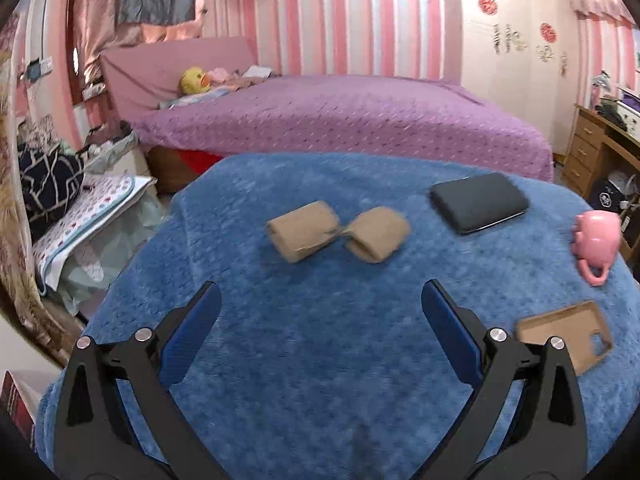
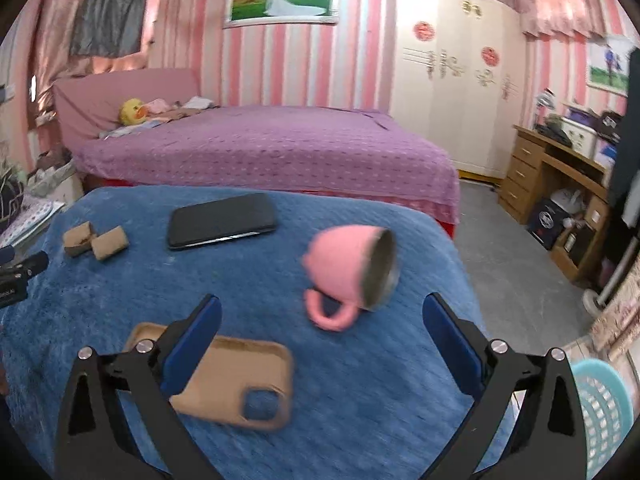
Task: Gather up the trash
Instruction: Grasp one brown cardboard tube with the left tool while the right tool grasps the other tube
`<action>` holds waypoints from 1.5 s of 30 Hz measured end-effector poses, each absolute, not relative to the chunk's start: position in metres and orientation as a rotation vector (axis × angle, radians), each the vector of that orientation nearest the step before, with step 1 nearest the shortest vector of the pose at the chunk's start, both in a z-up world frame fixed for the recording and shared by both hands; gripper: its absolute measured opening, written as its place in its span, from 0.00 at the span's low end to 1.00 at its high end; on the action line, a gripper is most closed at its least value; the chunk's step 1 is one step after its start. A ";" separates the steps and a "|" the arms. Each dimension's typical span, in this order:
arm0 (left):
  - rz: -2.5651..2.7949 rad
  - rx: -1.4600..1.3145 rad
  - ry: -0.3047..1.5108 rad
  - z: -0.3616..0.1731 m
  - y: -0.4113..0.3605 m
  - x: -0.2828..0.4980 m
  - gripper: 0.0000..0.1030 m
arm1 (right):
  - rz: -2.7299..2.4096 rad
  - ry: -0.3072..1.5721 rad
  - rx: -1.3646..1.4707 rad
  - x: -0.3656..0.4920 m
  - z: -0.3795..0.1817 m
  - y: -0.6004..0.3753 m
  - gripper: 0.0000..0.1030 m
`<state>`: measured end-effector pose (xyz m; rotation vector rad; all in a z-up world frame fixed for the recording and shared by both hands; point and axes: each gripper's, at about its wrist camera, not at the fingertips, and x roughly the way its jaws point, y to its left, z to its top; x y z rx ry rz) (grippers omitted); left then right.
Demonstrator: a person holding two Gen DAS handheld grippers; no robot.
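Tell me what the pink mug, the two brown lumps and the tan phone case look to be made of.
Pink mug: matte pink outside, likely plastic or coated; its inside shines grey like steel.
Two brown lumps: dull, creased kraft-like paper or card, folded, apparently.
Tan phone case: smooth matte tan, with rounded edges; soft plastic or silicone, perhaps.

No readable text showed anywhere. The round red paper decorations [image 2: 424, 31] on the cream wardrobe doors [image 2: 452, 96] carried marks too blurred to make out.
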<state>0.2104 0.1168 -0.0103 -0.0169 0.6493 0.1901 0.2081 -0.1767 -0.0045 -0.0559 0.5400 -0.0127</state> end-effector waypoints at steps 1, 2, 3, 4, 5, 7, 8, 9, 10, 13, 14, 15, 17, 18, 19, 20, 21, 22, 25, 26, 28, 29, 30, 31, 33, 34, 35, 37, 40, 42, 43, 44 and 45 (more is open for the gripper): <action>0.197 -0.025 0.660 -0.013 0.123 0.214 0.94 | 0.002 0.542 -0.061 0.215 -0.005 -0.168 0.95; 0.202 -0.029 0.667 -0.015 0.126 0.216 0.94 | 0.017 0.544 -0.063 0.222 -0.006 -0.160 0.95; 0.211 -0.033 0.676 -0.017 0.133 0.220 0.94 | 0.026 0.546 -0.065 0.229 -0.007 -0.155 0.95; 0.219 -0.033 0.680 -0.019 0.136 0.222 0.94 | 0.036 0.550 -0.072 0.237 -0.007 -0.147 0.95; 0.227 -0.034 0.683 -0.020 0.139 0.225 0.94 | 0.041 0.553 -0.078 0.242 -0.007 -0.142 0.95; 0.240 -0.056 0.693 -0.023 0.150 0.232 0.94 | 0.058 0.559 -0.091 0.256 -0.007 -0.131 0.95; 0.242 -0.079 0.700 -0.025 0.156 0.237 0.94 | 0.066 0.560 -0.095 0.262 -0.008 -0.126 0.95; 0.244 -0.099 0.706 -0.026 0.161 0.241 0.94 | 0.072 0.560 -0.098 0.268 -0.009 -0.122 0.95; 0.247 -0.113 0.711 -0.027 0.164 0.244 0.94 | 0.075 0.560 -0.100 0.272 -0.009 -0.120 0.95; 0.251 -0.134 0.715 -0.029 0.173 0.253 0.94 | 0.079 0.568 -0.094 0.287 -0.015 -0.112 0.95; 0.254 -0.131 0.714 -0.030 0.174 0.256 0.94 | 0.082 0.575 -0.089 0.291 -0.017 -0.111 0.95; 0.255 -0.129 0.716 -0.030 0.175 0.260 0.94 | 0.084 0.584 -0.086 0.296 -0.018 -0.110 0.95; 0.247 -0.129 0.717 -0.030 0.174 0.267 0.94 | 0.090 0.609 -0.078 0.304 -0.023 -0.110 0.95; 0.241 -0.126 0.717 -0.031 0.173 0.273 0.94 | 0.090 0.617 -0.075 0.306 -0.025 -0.110 0.95; 0.237 -0.123 0.719 -0.032 0.172 0.277 0.94 | 0.088 0.625 -0.072 0.308 -0.027 -0.112 0.95; 0.234 -0.117 0.721 -0.033 0.172 0.281 0.94 | 0.085 0.633 -0.068 0.311 -0.028 -0.113 0.95; 0.231 -0.109 0.726 -0.034 0.171 0.286 0.94 | 0.084 0.642 -0.060 0.313 -0.030 -0.115 0.95; 0.230 -0.105 0.731 -0.035 0.170 0.291 0.94 | 0.085 0.647 -0.053 0.315 -0.031 -0.118 0.95; 0.227 -0.112 0.736 -0.037 0.172 0.302 0.91 | 0.092 0.664 -0.027 0.320 -0.034 -0.122 0.95; 0.227 -0.113 0.737 -0.038 0.173 0.306 0.90 | 0.094 0.670 -0.021 0.323 -0.035 -0.123 0.95; 0.206 -0.127 0.747 -0.040 0.175 0.312 0.84 | 0.098 0.675 -0.020 0.326 -0.037 -0.120 0.95; 0.189 -0.135 0.754 -0.042 0.176 0.314 0.81 | 0.103 0.676 -0.022 0.328 -0.037 -0.118 0.95; 0.144 -0.151 0.774 -0.045 0.175 0.319 0.70 | 0.105 0.675 -0.022 0.329 -0.036 -0.118 0.95; 0.119 -0.158 0.788 -0.048 0.176 0.321 0.58 | 0.107 0.674 -0.023 0.330 -0.036 -0.115 0.95; 0.085 -0.162 0.801 -0.049 0.173 0.324 0.50 | 0.113 0.670 -0.023 0.331 -0.034 -0.110 0.95; 0.085 -0.159 0.795 -0.049 0.172 0.323 0.46 | 0.119 0.668 -0.025 0.331 -0.034 -0.107 0.95; 0.078 -0.161 0.790 -0.048 0.173 0.322 0.45 | 0.124 0.668 -0.028 0.331 -0.034 -0.104 0.95; 0.055 -0.179 0.778 -0.044 0.176 0.316 0.38 | 0.138 0.666 -0.043 0.329 -0.032 -0.092 0.95; 0.050 -0.193 0.770 -0.039 0.183 0.305 0.32 | 0.164 0.657 -0.067 0.325 -0.029 -0.077 0.95; 0.064 -0.197 0.763 -0.034 0.189 0.295 0.32 | 0.194 0.643 -0.090 0.322 -0.027 -0.060 0.95; 0.072 -0.196 0.761 -0.033 0.191 0.291 0.32 | 0.212 0.633 -0.103 0.321 -0.025 -0.050 0.95; 0.078 -0.196 0.760 -0.031 0.193 0.287 0.32 | 0.229 0.626 -0.114 0.320 -0.025 -0.041 0.95; 0.085 -0.196 0.759 -0.029 0.195 0.281 0.32 | 0.246 0.623 -0.121 0.319 -0.024 -0.032 0.95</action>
